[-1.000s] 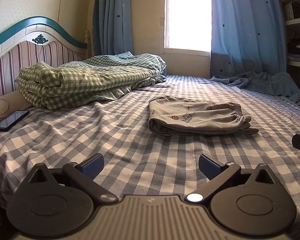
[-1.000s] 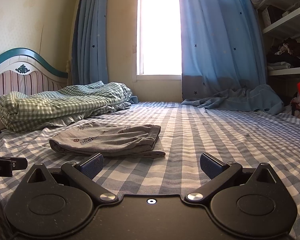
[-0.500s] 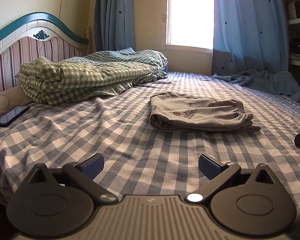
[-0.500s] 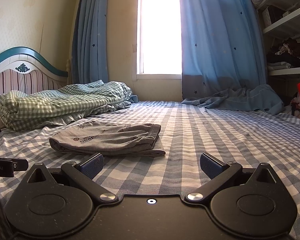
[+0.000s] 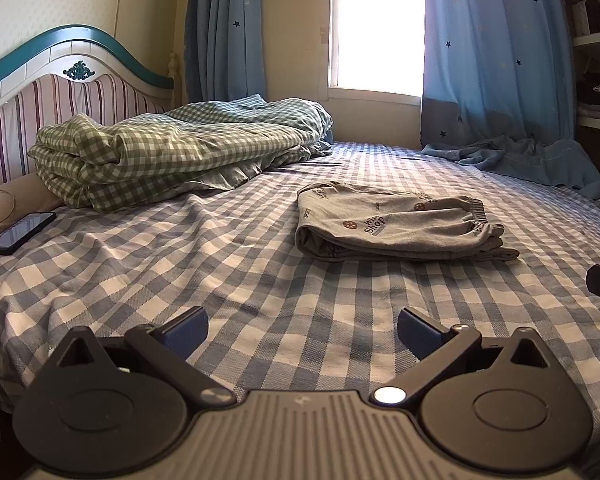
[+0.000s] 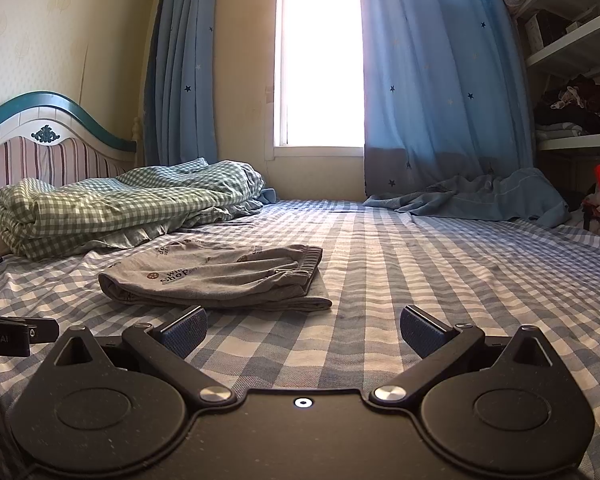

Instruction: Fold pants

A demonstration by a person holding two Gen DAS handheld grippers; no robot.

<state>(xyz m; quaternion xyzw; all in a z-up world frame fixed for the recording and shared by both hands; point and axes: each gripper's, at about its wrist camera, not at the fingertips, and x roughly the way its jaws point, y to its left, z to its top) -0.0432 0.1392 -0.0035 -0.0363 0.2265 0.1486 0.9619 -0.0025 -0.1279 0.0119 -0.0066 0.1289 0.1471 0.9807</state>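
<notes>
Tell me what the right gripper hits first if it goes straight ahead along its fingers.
Probably the checked bedsheet. The right gripper is open and points just right of the folded grey pants, so it likely misses them, though depth is unclear.

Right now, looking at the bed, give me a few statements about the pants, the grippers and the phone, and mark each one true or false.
1. The grey pants lie folded on the checked bedsheet. True.
2. The left gripper is clamped on the pants. False: it is open and holds nothing.
3. The right gripper is open, short of the pants. True.
4. The phone rests on top of the pants. False: it lies apart, near the headboard.
5. The green checked blanket covers the pants. False: it lies bundled beside them.
</notes>
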